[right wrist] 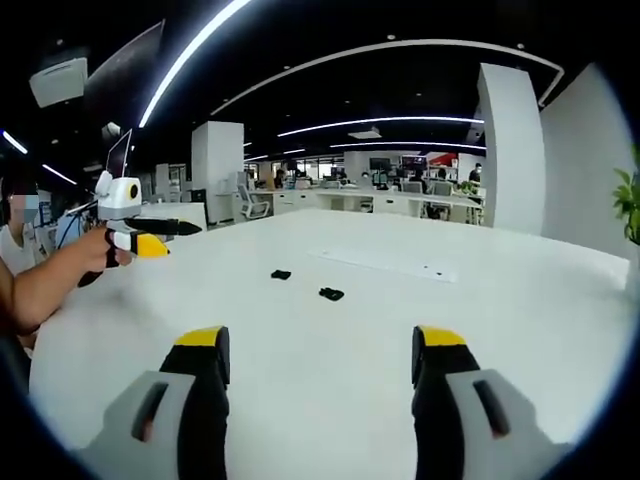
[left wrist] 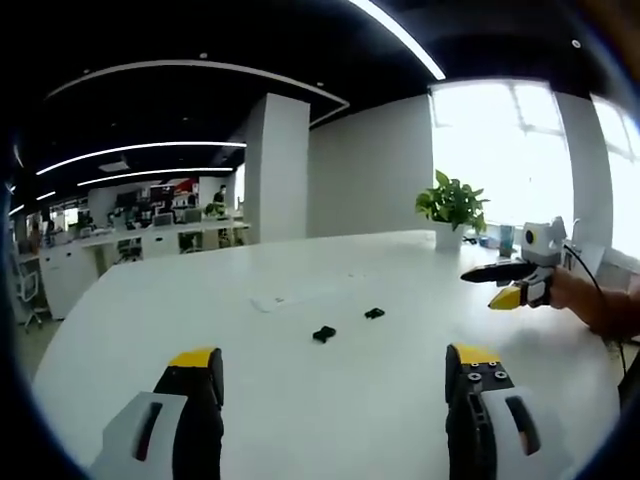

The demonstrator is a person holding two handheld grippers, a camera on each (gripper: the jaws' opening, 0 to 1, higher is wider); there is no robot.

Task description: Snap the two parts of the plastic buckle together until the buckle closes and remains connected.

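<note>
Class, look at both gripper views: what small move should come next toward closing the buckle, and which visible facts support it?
Probably lower each gripper toward its nearer buckle part. Both black parts and lie apart on the white table, untouched. The left gripper and right gripper both stand open, holding nothing, well short of the parts.

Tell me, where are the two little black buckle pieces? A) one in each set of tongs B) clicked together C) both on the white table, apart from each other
C, one buckle piece and the other buckle piece lie separately on the white table, with a gap between them.
</note>
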